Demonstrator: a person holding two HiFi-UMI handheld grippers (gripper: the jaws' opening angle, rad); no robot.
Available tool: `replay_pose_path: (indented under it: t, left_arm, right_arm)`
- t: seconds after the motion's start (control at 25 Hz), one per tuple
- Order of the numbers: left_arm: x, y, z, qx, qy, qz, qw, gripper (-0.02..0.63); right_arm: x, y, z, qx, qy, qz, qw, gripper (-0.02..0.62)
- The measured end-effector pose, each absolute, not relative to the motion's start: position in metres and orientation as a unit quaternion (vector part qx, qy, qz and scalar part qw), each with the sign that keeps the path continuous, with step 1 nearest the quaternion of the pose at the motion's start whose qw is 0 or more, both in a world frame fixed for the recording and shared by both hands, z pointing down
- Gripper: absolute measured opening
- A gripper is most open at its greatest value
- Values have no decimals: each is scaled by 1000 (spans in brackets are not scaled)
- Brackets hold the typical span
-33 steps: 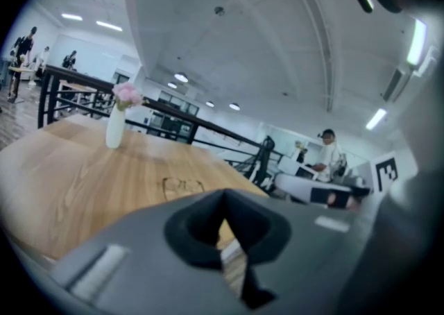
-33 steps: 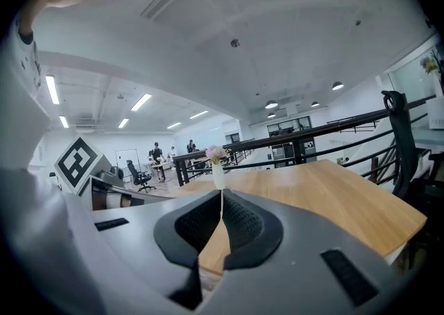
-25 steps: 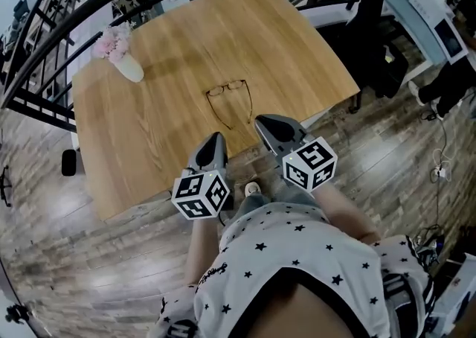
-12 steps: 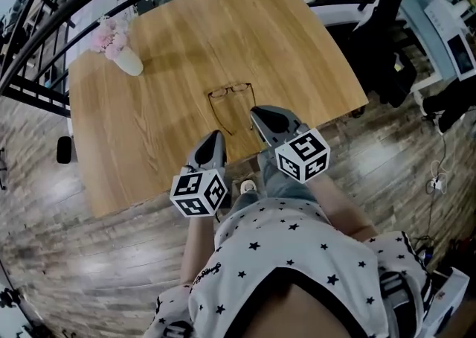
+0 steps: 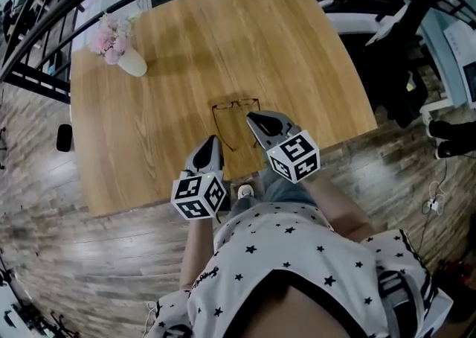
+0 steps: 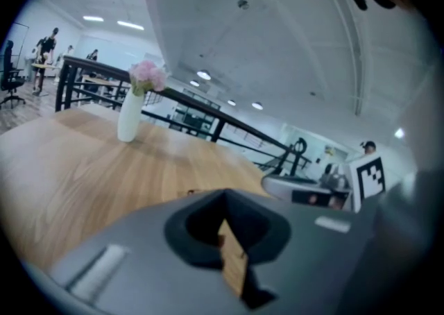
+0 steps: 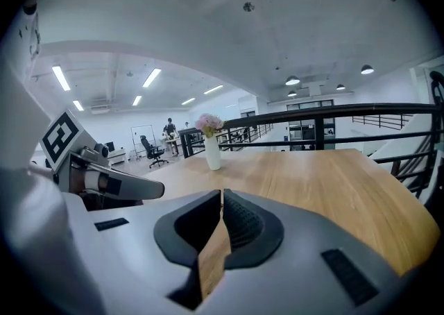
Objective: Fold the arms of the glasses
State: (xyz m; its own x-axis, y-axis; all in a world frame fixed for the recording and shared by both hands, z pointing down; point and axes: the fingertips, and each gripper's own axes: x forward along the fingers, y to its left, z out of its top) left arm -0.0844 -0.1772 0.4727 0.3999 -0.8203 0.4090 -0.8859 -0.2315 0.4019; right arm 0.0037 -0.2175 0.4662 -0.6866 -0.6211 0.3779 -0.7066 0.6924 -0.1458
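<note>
Thin-framed glasses (image 5: 236, 103) lie on the wooden table (image 5: 171, 68) near its front edge, lenses away from me and arms unfolded toward me. My right gripper (image 5: 251, 116) is shut and empty; its tip hovers over the right arm of the glasses, hiding part of it. My left gripper (image 5: 214, 140) is shut and empty, just left of the left arm's end. In the left gripper view the jaws (image 6: 223, 199) meet with only a sliver of the frame (image 6: 191, 192) showing above them. In the right gripper view the jaws (image 7: 220, 196) are pressed together over bare wood.
A white vase of pink flowers (image 5: 123, 52) stands at the table's far left corner, also seen as vase (image 6: 130, 109) and vase (image 7: 212, 151). A black railing (image 5: 89, 1) runs behind the table. The table's front edge (image 5: 156, 195) lies below the grippers.
Both grippers have moved forward over the table's front edge, closer to the glasses; the right one now reaches the right arm. The jaws stay shut.
</note>
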Motion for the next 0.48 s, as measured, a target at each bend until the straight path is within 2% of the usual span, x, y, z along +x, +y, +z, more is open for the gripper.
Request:
replay_pose_path:
  t: [0.48]
  left_arm:
    - [-96,-195,508,748,-573,78,325,8]
  right_arm:
    - [-1,-261,515,326,-909,107,238,21]
